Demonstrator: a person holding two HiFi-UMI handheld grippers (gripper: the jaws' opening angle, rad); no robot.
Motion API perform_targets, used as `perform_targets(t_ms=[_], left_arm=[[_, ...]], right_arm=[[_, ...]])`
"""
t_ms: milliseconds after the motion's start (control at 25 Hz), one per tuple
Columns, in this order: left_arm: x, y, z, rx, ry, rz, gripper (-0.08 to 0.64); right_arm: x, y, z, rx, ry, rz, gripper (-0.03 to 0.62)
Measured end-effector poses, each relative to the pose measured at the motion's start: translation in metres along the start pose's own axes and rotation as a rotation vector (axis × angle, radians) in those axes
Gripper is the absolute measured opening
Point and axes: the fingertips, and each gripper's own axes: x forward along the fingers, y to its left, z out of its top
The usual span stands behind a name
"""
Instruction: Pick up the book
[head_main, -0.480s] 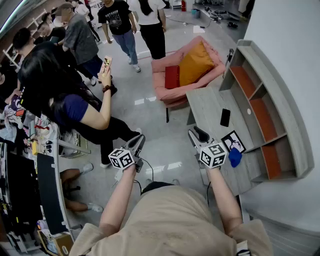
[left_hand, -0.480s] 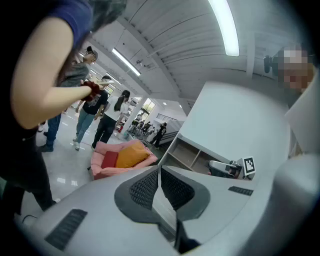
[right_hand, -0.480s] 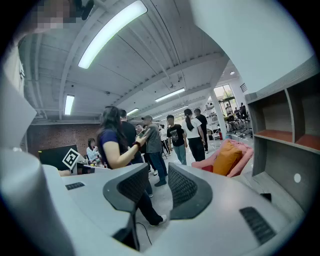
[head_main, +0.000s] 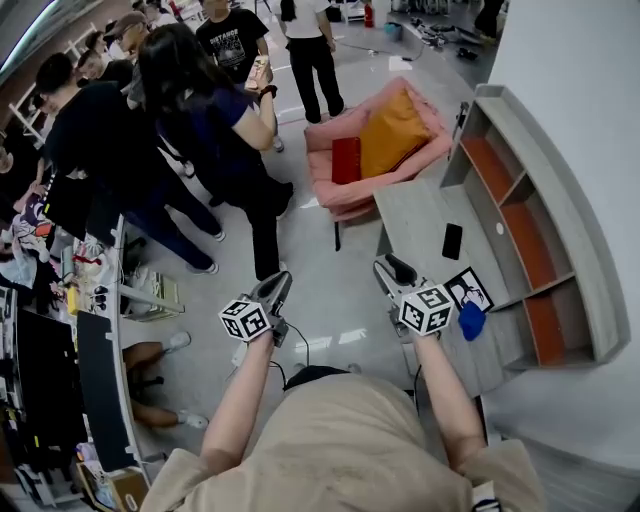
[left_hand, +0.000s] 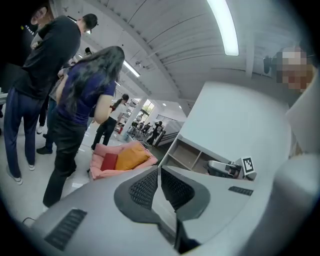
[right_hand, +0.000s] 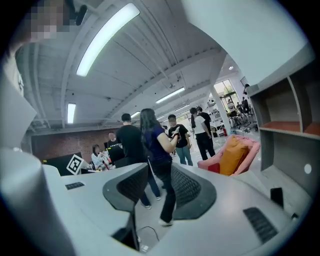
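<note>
A thin book (head_main: 467, 287) with a black-and-white cover lies flat on the grey table (head_main: 420, 215), just right of my right gripper (head_main: 392, 270). That gripper hovers over the table's near left edge and holds nothing. In the right gripper view its jaws (right_hand: 160, 175) stand nearly together and point out across the room, so the book is out of that view. My left gripper (head_main: 275, 290) hangs over the floor, well left of the table. Its pads (left_hand: 160, 172) are together and empty.
A blue object (head_main: 470, 320) lies beside the book and a black phone (head_main: 452, 241) farther along the table. A grey shelf unit (head_main: 520, 200) lines the wall. A pink armchair (head_main: 375, 140) with an orange cushion stands beyond. A person in a dark blue top (head_main: 215, 130) and several others stand at left.
The person in the dark blue top has stood up and walked away from me toward the group. Both grippers have stayed where they were.
</note>
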Motion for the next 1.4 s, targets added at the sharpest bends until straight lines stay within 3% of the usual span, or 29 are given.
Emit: perform_targets(t_ms=[160, 640, 1080, 1400], left_arm=[[-0.001, -0.003, 0.0, -0.005, -0.003, 0.001, 0.009], [0.019, 0.031, -0.004, -0.043, 0.013, 0.021, 0.011], [0.117, 0.085, 0.049, -0.046, 0.043, -0.07, 0.014], [0.193, 0.129, 0.098, -0.047, 0.092, -0.18, 0.015]], right_arm=[[0.001, 0.001, -0.001, 0.088, -0.02, 0.04, 0.166], [0.032, -0.028, -0.001, 0.127, -0.046, 0.043, 0.183], [0.106, -0.083, 0.027, 0.138, -0.045, -0.027, 0.184], [0.178, -0.122, 0.054, 0.144, -0.044, -0.107, 0.184]])
